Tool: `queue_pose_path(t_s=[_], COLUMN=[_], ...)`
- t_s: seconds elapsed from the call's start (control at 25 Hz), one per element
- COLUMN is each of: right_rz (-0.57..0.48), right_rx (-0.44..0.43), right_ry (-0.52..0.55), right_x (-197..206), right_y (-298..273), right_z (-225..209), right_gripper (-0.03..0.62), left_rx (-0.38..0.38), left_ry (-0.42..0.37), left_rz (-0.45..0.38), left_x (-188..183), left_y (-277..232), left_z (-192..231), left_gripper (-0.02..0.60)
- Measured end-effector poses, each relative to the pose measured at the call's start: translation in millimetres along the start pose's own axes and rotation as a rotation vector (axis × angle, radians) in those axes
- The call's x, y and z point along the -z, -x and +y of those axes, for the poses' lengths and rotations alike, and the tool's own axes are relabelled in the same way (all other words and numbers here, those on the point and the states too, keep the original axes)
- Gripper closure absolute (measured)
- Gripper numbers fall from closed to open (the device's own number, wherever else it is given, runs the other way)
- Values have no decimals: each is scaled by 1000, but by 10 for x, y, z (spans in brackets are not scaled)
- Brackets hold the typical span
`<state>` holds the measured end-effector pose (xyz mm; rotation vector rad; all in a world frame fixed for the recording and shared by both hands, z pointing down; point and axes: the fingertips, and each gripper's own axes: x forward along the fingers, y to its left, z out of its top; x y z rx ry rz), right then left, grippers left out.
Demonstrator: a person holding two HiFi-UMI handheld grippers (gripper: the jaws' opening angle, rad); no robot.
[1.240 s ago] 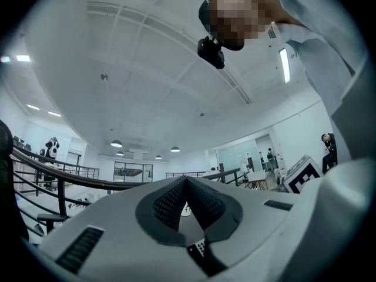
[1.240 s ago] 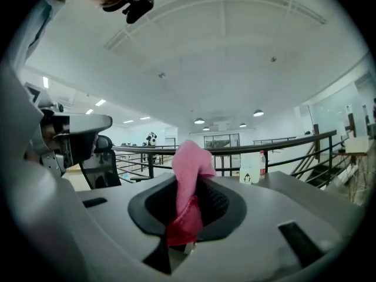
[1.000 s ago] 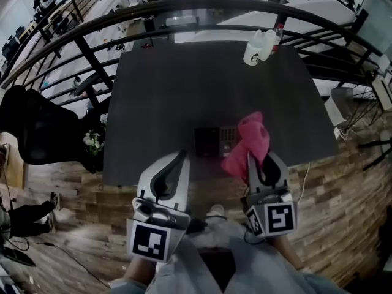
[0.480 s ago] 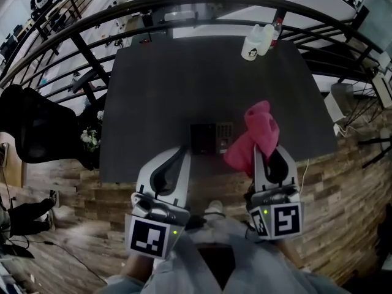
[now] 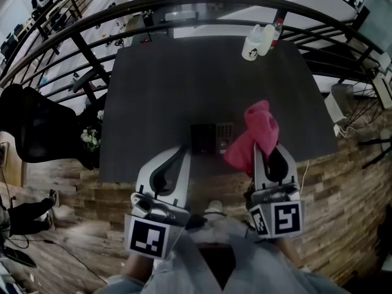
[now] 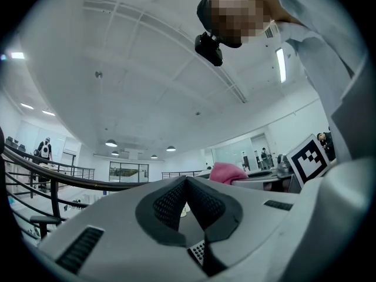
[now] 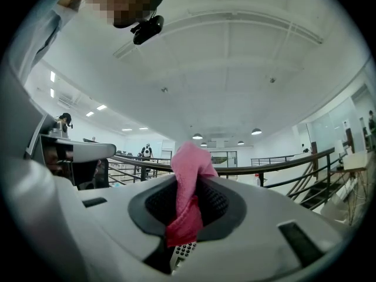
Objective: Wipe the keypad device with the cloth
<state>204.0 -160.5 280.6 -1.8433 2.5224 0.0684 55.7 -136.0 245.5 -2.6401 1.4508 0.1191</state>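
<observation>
The keypad device [image 5: 212,138], dark with a grey button block on its right half, lies flat near the front edge of the black table [image 5: 184,84]. My right gripper [image 5: 267,147] is shut on a pink cloth [image 5: 253,136] that stands up bunched just right of the device. In the right gripper view the pink cloth [image 7: 189,195] runs between the pads, with keypad buttons [image 7: 184,251] below. My left gripper [image 5: 182,150] is shut with nothing in it, at the table's front edge, left of the device. The left gripper view shows a sliver of keypad buttons [image 6: 198,251].
A white bottle [image 5: 253,46] and a second bottle [image 5: 268,37] stand at the table's far right edge. A dark curved railing [image 5: 92,26] runs behind the table. A black chair [image 5: 33,127] stands to the left. Brick-patterned floor lies below the front edge.
From a second ago, the view shifted and my right gripper with the cloth moved slightly right of the device. Over the last half second nothing visibly moved.
</observation>
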Motion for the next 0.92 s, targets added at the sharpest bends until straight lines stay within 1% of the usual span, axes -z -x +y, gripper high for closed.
queue_pose_path(t_s=[0.36, 0.64, 0.92], right_rz=[14, 4, 24], right_rx=[0, -4, -10], right_ry=[-1, 7, -7], right_x=[39, 15, 66], right_y=[57, 43, 58], right_z=[-40, -81, -55], right_gripper=[525, 525, 525], left_rx=[-1, -33, -50], left_ry=[1, -1, -2], left_rz=[-1, -9, -5], left_x=[7, -19, -16], left_y=[1, 5, 73], left_z=[-60, 4, 31], left_gripper=[578, 578, 578])
